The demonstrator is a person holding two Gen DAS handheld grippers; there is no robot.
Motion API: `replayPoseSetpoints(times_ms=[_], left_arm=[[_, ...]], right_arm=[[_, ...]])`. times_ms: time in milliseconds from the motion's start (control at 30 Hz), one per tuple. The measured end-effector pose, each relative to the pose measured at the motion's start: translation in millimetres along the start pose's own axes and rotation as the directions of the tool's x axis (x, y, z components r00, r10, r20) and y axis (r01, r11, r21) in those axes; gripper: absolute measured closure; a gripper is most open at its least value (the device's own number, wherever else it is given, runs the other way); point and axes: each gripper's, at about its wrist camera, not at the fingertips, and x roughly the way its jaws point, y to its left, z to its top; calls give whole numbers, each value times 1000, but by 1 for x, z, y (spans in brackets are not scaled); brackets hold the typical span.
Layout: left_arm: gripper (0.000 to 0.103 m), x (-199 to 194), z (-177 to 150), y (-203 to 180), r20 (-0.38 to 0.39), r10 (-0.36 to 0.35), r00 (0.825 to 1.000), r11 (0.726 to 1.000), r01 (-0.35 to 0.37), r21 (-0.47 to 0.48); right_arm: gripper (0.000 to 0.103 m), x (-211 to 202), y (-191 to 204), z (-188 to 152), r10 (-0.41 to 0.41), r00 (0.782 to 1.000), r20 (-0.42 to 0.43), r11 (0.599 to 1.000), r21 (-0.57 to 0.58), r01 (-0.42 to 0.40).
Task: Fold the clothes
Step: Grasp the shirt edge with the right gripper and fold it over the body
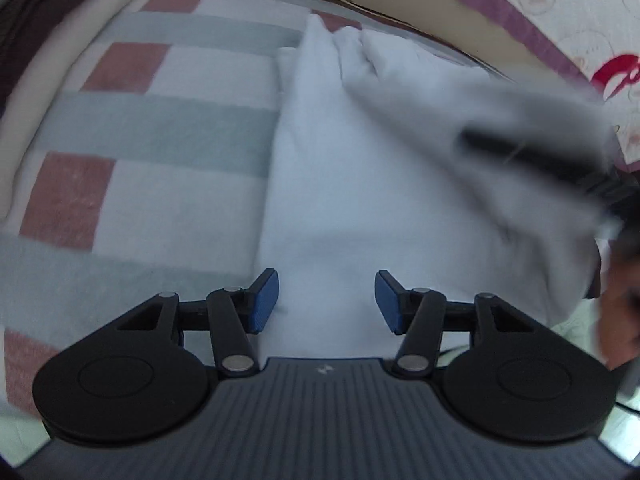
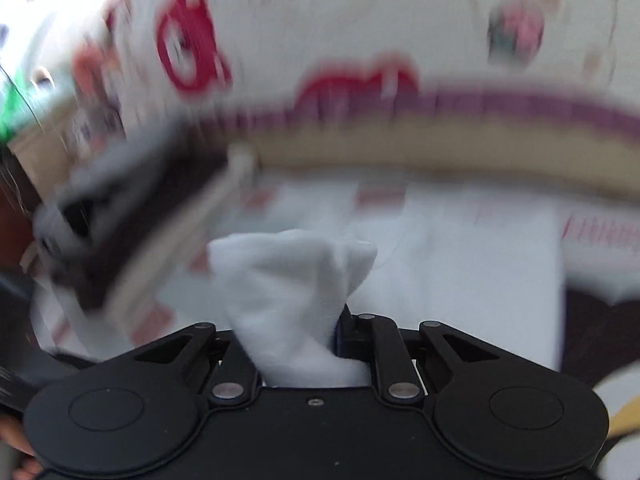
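The left gripper (image 1: pixel 326 300) hovers with its blue pads (image 1: pixel 264 300) apart and empty over the near part of the white garment (image 1: pixel 340 184), so a judged risk is that nothing pins this side and the cloth drags across the striped blanket (image 1: pixel 160 128) as the other end is pulled, spoiling the fold line. To the right, the right gripper (image 2: pixel 296 344) is clamped narrowly on a bunched wad of the same garment (image 2: pixel 288 280), and such a gathered hold could slip or set a crooked crease. The garment looks soft, thick and plain white, lying lengthwise on the blanket with its right part lifted and crumpled.
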Motion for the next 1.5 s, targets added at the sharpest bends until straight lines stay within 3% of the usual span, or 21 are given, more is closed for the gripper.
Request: replayPoseSetpoints(times_ms=[100, 133, 200, 267, 367, 400, 500, 567, 733, 900, 1000, 1067, 1133, 1267, 1367, 1400, 1467, 1500], left_arm=[[49, 0, -2, 5, -5, 91, 996, 996, -91, 10], [49, 2, -1, 8, -8, 87, 996, 996, -87, 3], [50, 0, 3, 16, -6, 23, 1000, 998, -24, -52], [50, -8, 4, 21, 18, 18, 1000, 998, -17, -59], [50, -17, 8, 28, 57, 13, 998, 997, -8, -73], [50, -21, 8, 32, 74, -5, 997, 996, 12, -92], [61, -32, 10, 42, 123, -70, 990, 989, 85, -121], [62, -39, 13, 48, 152, -122, 981, 981, 142, -132], [62, -31, 11, 65, 153, -224, 963, 928, 259, -268], [62, -25, 9, 81, 187, -321, 928, 853, 369, -370], [62, -22, 8, 85, 183, -330, 926, 838, 376, -396], [62, -27, 5, 89, 168, -278, 946, 863, 323, -389], [62, -33, 2, 95, 174, -224, 959, 880, 276, -387], [59, -32, 3, 100, 187, -265, 946, 856, 320, -405], [59, -33, 5, 93, 174, -250, 952, 877, 299, -376], [59, -33, 5, 92, 170, -245, 955, 883, 292, -367], [58, -33, 4, 94, 173, -274, 946, 865, 321, -386], [58, -33, 4, 95, 176, -285, 942, 857, 332, -393]], right_arm=[[85, 4, -8, -12, 5, 1000, -8, 999, 51, -5], [85, 1, -10, -11, 16, 1000, 0, 998, 65, -16], [84, -7, -13, -7, 39, 999, 22, 995, 93, -41], [85, -20, -10, 1, 44, 997, 70, 994, 101, -51], [84, -40, 25, 20, -24, 984, 175, 994, -101, 42], [84, -45, 29, 25, -6, 983, 186, 994, -109, 26], [84, -47, 35, 34, 63, 981, 183, 997, -46, -56], [84, -29, 46, 27, 78, 989, 129, 994, -83, -68], [82, 26, 55, -8, 5, 1000, -23, 996, -89, -7], [79, 22, 63, -10, 9, 1000, -15, 993, -115, -11], [71, 31, 67, -12, 6, 998, -70, 985, -174, -18], [55, 30, 62, -10, 70, 993, -94, 989, -127, -82], [50, 26, 52, -4, 179, 977, -114, 983, -24, -183], [46, 9, 30, 1, 336, 936, -104, 941, 87, -328], [47, -17, -6, -8, 495, 869, -21, 841, 264, -473], [44, -30, -20, -12, 506, 861, 38, 807, 331, -489], [41, -58, -47, -18, 476, 868, 140, 771, 408, -488], [40, -72, -56, -20, 432, 889, 152, 789, 414, -454]])
